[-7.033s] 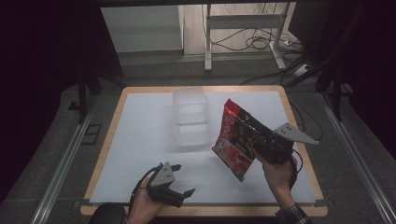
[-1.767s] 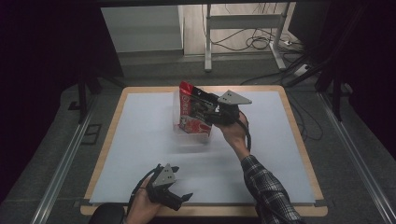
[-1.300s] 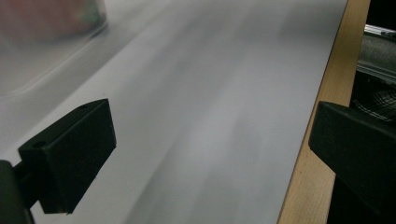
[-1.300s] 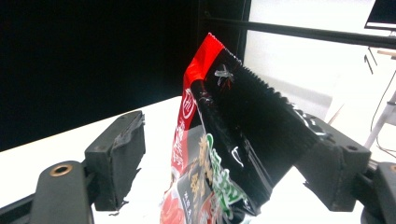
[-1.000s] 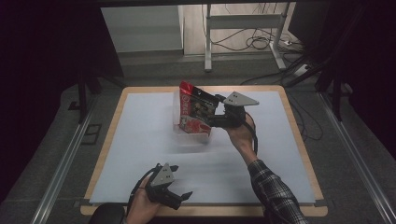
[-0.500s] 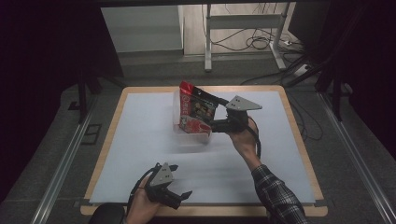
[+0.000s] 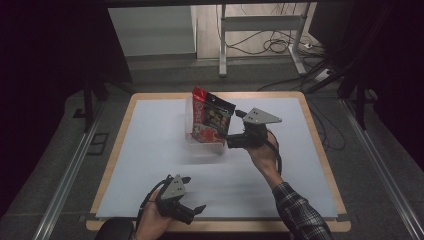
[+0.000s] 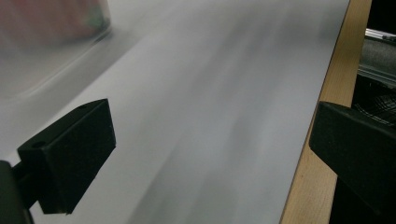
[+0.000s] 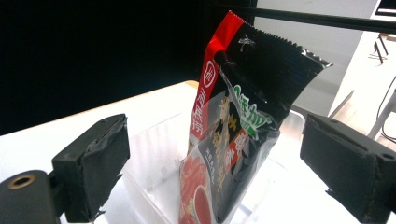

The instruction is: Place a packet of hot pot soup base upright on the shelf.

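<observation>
Since the earlier frames the right tongs (image 7: pixel 231 141) have let go of the snack bag (image 7: pixel 211 121) and drawn back a little toward the person, their jaws having just been opening; the bag, which was carried over from the right side of the table (image 7: pixel 150 150), now stands upright in the clear plastic container (image 7: pixel 192 145) near the far middle of the white surface. Those right tongs are spread wide, with the bag standing between the two black jaws but clear of both, and nothing pinched. The left tongs (image 7: pixel 192 210) rest near the front edge in the person's left hand (image 7: pixel 152 222), jaws spread and nothing between them, in the same spot as before. From the right gripper view the snack bag (image 9: pixel 236 126) shows close up: a red strip down one edge, a black crimped top, printed lettering, and its lower end sunk inside the container (image 9: pixel 154 154), whose ribbed clear wall is plain. From the left gripper view the bare white sheet and the wooden rim of the table (image 8: pixel 322 116) show between the open jaws, with a blurred red patch at the upper left corner.
</observation>
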Tool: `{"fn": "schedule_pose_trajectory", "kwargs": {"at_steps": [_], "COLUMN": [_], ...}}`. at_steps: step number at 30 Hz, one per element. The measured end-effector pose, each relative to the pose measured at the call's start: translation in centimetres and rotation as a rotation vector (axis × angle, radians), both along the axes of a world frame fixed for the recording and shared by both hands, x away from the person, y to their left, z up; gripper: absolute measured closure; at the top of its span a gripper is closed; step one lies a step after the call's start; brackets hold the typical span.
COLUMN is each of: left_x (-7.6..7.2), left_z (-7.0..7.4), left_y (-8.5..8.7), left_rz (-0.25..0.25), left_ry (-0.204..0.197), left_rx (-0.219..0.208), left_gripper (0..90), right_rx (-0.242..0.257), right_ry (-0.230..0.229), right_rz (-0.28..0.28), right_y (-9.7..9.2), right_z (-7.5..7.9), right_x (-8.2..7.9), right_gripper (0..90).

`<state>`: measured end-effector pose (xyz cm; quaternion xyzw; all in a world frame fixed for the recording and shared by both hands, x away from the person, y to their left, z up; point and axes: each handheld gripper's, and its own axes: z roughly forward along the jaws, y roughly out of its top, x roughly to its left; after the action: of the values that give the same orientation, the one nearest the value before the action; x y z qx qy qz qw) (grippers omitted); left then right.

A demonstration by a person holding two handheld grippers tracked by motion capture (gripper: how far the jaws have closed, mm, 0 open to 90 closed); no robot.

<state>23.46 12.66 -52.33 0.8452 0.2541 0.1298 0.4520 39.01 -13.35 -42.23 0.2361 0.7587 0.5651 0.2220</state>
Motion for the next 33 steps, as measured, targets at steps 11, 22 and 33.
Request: {"fn": "schedule_pose_trajectory", "kwargs": {"at_steps": [11,22,33], "left_x": [0.0,0.0,0.0], "left_z": [0.0,0.0,0.0], "left_y": [0.1,0.0,-0.1], "left_rz": [0.000,-0.003,-0.008], "left_ry": [0.001,0.002,0.003], "left_rx": [-0.004,-0.004,-0.006], "left_gripper": [0.5,0.4,0.4], "right_rx": [0.009,0.019,-0.002], "right_ry": [0.009,0.040,0.016], "right_rz": [0.001,-0.002,-0.025], "right_y": [-0.7,-1.8,-3.0], "right_z": [0.4,0.8,0.4], "right_x": [-0.8,-1.7,-2.5], "right_gripper": [6.3,4.4,3.7]}}
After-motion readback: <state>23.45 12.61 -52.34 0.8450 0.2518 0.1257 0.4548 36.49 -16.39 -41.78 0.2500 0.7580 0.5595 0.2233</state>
